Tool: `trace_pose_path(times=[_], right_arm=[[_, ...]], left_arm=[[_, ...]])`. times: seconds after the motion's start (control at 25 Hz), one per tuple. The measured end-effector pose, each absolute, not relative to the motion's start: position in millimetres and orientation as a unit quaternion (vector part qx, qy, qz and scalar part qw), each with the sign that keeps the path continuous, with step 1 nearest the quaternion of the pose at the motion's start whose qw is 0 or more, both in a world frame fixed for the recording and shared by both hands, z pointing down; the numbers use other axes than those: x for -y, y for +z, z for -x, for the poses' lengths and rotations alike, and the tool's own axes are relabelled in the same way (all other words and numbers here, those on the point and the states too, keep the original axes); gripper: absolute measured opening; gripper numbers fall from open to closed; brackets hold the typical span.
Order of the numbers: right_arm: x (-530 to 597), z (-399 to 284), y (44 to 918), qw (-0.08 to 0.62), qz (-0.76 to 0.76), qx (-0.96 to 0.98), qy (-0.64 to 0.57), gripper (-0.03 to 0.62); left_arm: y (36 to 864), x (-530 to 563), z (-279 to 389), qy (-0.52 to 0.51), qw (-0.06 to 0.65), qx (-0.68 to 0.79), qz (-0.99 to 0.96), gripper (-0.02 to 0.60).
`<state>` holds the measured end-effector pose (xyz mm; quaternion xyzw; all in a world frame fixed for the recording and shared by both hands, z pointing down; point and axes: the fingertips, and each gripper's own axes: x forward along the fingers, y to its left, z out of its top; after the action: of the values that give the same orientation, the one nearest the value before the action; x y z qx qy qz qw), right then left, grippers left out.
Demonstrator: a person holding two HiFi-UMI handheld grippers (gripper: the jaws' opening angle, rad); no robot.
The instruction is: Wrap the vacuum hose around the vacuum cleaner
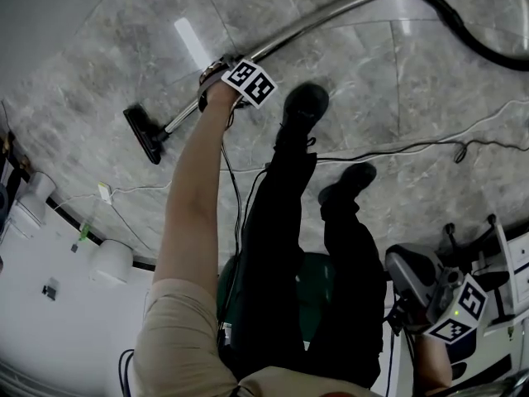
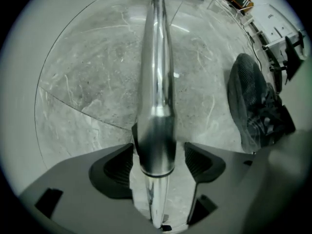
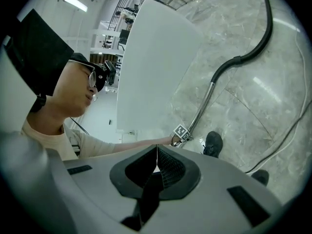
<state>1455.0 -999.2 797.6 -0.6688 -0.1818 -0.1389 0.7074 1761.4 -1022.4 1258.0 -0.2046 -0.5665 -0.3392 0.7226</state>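
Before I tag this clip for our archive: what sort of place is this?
Likely an indoor lab or workshop hall: a polished grey marble floor, loose cables trailing across it, and a ceiling strip light.

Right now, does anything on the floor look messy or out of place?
Yes. The vacuum hose sprawls loose across the marble floor instead of being wound up, and a thin cable snakes right beside the person's shoes, a likely trip hazard. Nothing looks spilled or broken.
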Motion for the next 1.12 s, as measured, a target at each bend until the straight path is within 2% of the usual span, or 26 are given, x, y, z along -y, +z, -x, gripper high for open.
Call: trace_pose_path(times=[0.12, 0.28, 0.52, 0.76, 0.92, 0.96, 1.0, 1.08, 1.12], right_arm=[[998.8, -1458.9, 794.8, 0.711, 0.668, 0.18, -0.127, 0.005], [1000.0, -1449.6, 796.0, 0.722, 0.652, 0.197, -0.119, 0.005], [1003.9, -1444.2, 793.0, 0.729, 0.647, 0.194, -0.111, 0.005], [1015.2, -1445.1, 816.6, 0.721, 0.658, 0.172, -0.134, 0.005], [980.5, -1464.0, 843.3, 0.708, 0.676, 0.173, -0.113, 0.008], [965.2, -1471.4, 848.8, 0.705, 0.679, 0.176, -0.101, 0.043], [946.4, -1480.9, 850.8, 0.702, 0.685, 0.176, -0.083, 0.146], [902.8, -1501.9, 846.7, 0.695, 0.699, 0.167, -0.037, 0.274], [882.6, -1511.6, 843.6, 0.692, 0.703, 0.161, -0.016, 0.318]], left_arm=[[1253.5, 1016.4, -1768.1, -0.351, 0.711, 0.57, 0.215, 0.219], [1245.2, 1014.2, -1767.5, -0.383, 0.686, 0.582, 0.211, 0.213], [1193.1, 1017.1, -1729.3, -0.429, 0.628, 0.614, 0.212, 0.213], [1088.1, 1020.8, -1678.4, -0.465, 0.55, 0.655, 0.23, 0.213], [1003.3, 1001.0, -1640.3, -0.45, 0.506, 0.691, 0.253, 0.213], [985.1, 995.2, -1634.2, -0.443, 0.5, 0.697, 0.262, 0.213], [968.5, 989.1, -1629.4, -0.434, 0.497, 0.701, 0.272, 0.213], [939.3, 974.0, -1621.9, -0.409, 0.493, 0.709, 0.295, 0.213], [926.1, 966.8, -1618.8, -0.394, 0.493, 0.712, 0.306, 0.215]])
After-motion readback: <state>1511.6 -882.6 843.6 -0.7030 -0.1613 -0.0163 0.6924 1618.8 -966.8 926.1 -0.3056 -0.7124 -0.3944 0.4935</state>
